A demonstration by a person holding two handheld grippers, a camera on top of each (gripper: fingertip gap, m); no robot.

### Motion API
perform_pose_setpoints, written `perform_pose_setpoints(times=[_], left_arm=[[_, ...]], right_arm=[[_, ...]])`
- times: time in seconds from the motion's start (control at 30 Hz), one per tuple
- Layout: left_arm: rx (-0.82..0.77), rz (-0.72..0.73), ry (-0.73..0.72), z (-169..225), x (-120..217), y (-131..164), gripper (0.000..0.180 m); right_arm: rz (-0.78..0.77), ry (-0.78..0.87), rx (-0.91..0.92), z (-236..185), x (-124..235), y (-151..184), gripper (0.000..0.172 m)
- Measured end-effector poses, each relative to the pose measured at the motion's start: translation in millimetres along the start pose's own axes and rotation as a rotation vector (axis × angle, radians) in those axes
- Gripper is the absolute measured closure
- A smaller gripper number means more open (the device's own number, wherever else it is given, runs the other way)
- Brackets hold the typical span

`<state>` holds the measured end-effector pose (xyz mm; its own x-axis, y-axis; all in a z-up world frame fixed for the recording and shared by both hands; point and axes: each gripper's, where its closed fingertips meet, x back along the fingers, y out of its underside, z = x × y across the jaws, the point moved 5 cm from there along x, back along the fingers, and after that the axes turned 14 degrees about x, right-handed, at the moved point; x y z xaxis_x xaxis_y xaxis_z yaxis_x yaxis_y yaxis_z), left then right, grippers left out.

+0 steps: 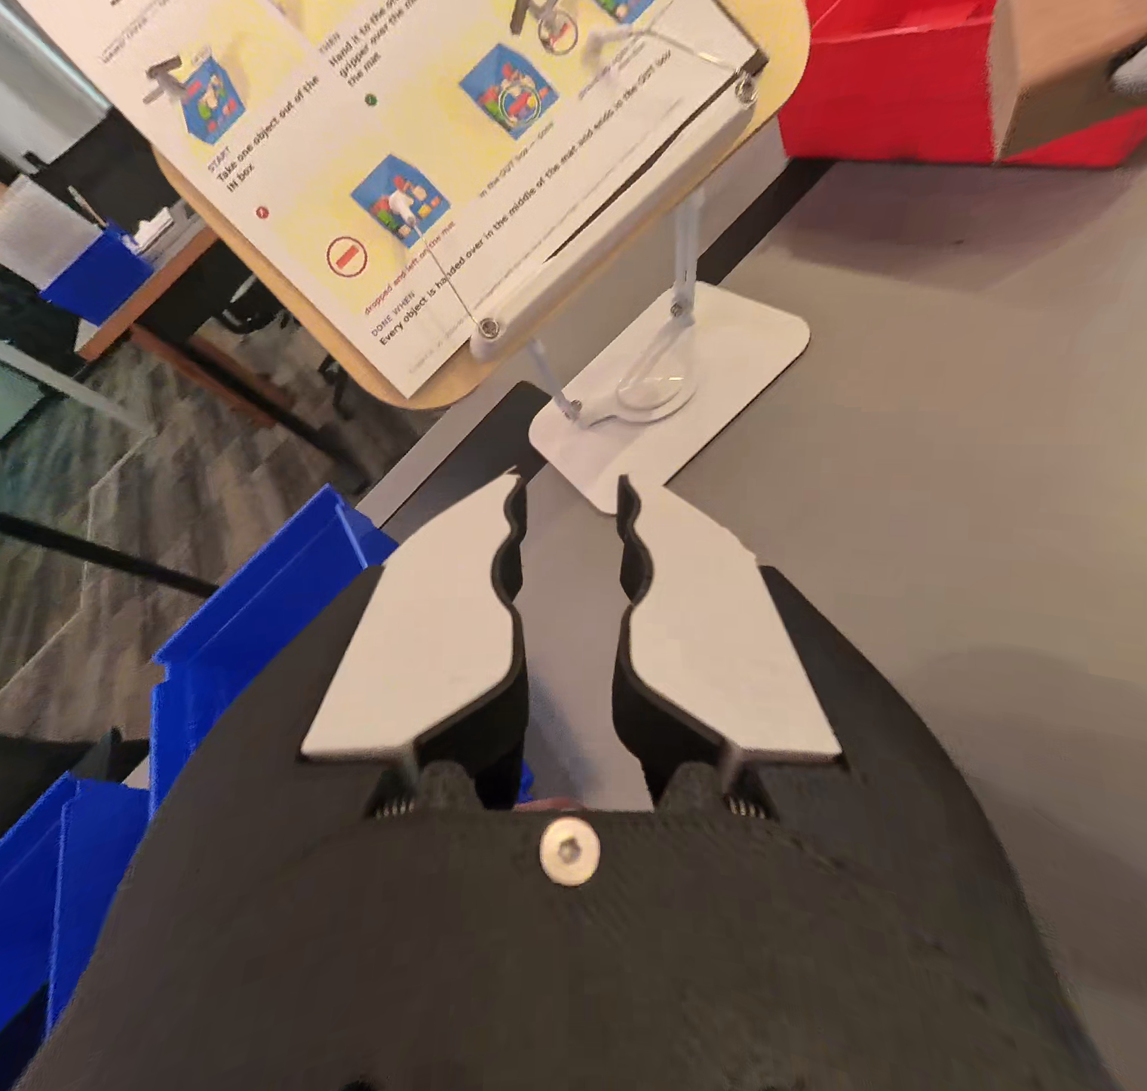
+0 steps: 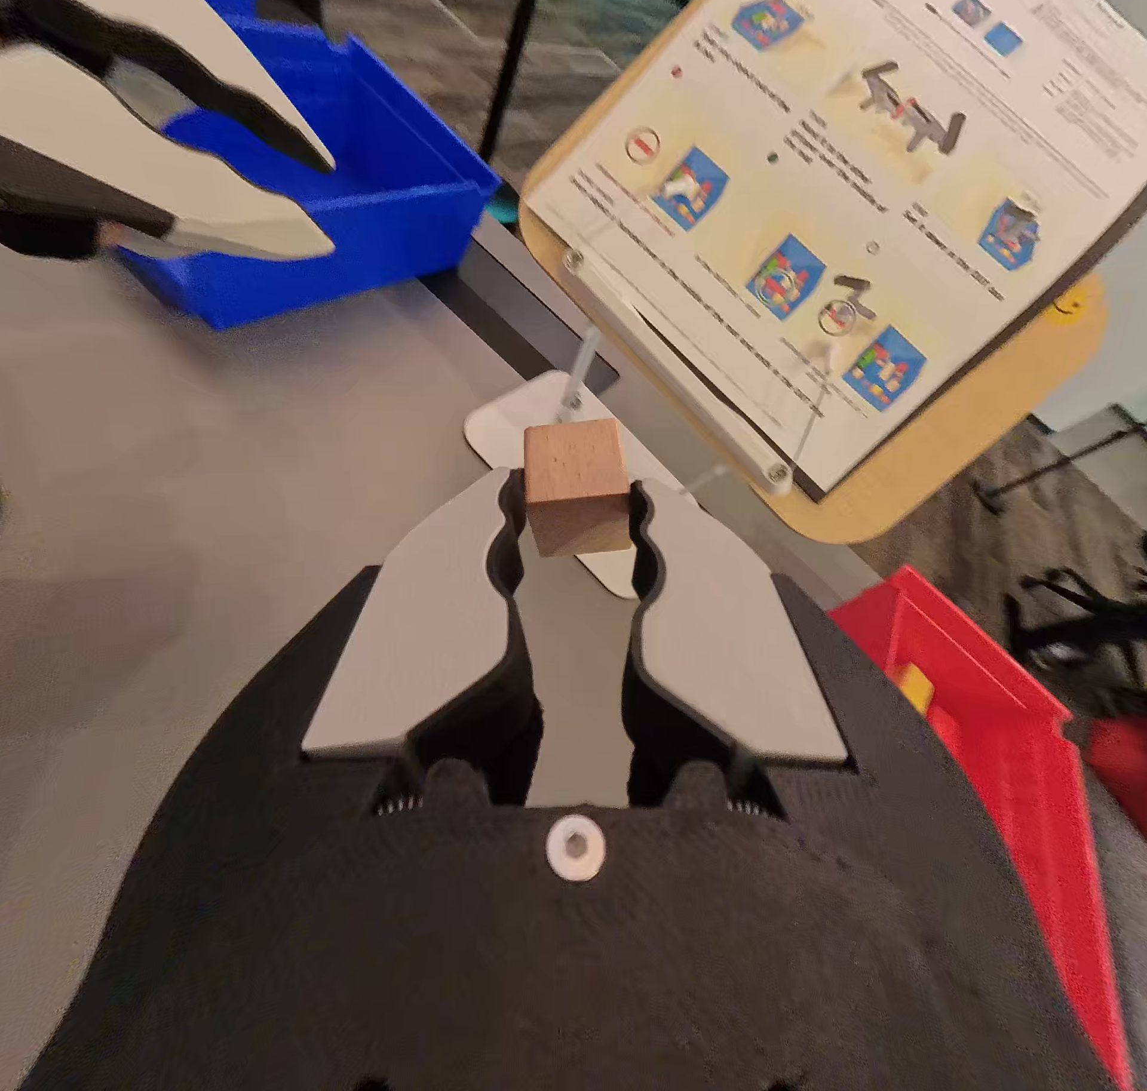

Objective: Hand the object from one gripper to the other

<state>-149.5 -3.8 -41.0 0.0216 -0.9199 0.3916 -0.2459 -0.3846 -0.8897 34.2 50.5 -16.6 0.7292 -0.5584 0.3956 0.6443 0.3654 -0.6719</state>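
Right tongs (image 2: 574,506) gripping a plain wooden cube (image 2: 574,490) at the fingertips, both black pads pressed against its opposite side faces. The cube is held clear above the grey worktop (image 2: 217,472), in front of the white base plate (image 2: 515,422) of the instruction stand (image 2: 869,223). Being a cube, it has no long axis; its pale top face tilts up and away toward the stand, and one lower corner points down toward the worktop. Left tongs (image 1: 571,503) parted with nothing between the pads, seen bare against the worktop just short of the same base plate (image 1: 714,379). In the right wrist view the left tongs (image 2: 329,205) hang to the left of the cube, over the blue bin (image 2: 385,192). The red bin (image 2: 993,720) lies right of the stand.
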Motion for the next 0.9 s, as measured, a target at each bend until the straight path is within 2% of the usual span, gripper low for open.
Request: perform_pose_setpoints(times=[0.33, 0.9], left_arm=[[0.02, -0.027, 0.014, 21, -13, 3, 0.149], [0.018, -0.039, 0.104, 65, -30, -7, 0.146]], right_arm=[[-0.159, 0.076, 0.066, 0, 0, 24, 0.141], [-0.208, 0.12, 0.075, 7, 26, 42, 0.141]])
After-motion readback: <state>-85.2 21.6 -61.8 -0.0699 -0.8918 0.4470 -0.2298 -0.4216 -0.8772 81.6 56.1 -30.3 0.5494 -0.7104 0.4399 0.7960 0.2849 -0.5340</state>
